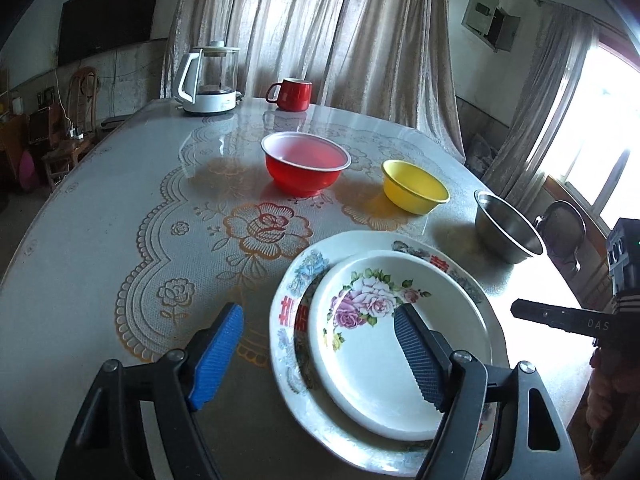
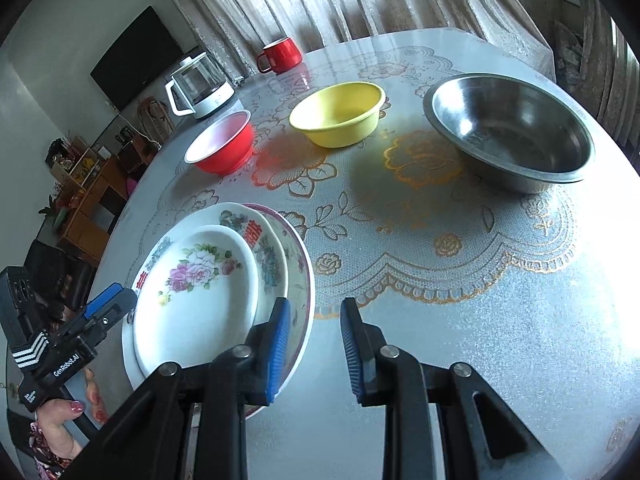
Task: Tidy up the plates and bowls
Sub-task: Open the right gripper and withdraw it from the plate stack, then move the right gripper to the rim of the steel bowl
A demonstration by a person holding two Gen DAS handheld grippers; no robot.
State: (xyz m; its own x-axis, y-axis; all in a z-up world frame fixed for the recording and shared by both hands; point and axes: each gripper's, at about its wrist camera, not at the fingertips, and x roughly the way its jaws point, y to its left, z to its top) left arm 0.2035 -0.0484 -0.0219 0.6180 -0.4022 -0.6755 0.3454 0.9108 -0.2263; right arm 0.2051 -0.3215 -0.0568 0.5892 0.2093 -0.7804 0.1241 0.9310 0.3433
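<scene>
Three plates are stacked near the table's front. A small white rose plate (image 1: pixel 384 340) (image 2: pixel 200 292) lies on a wider plate with red characters (image 1: pixel 294 316) (image 2: pixel 256 232), and that one on a pink-rimmed plate (image 2: pixel 300 280). My left gripper (image 1: pixel 320 344) is open wide. Its blue pad is over the cloth and its other pad over the rose plate. My right gripper (image 2: pixel 316 344) stands open with a narrow gap and nothing in it, its left finger over the stack's rim. Farther back stand a red bowl (image 1: pixel 306 168) (image 2: pixel 222 144), a yellow bowl (image 1: pixel 414 186) (image 2: pixel 338 114) and a steel bowl (image 1: pixel 506 226) (image 2: pixel 508 132), apart from one another.
A glass kettle (image 1: pixel 208 80) (image 2: pixel 200 88) and a red mug (image 1: pixel 292 94) (image 2: pixel 280 54) stand at the far edge of the round table (image 1: pixel 100 240), which has a lace-pattern cover. Curtains hang behind. A person's hand (image 2: pixel 60 420) holds the left gripper.
</scene>
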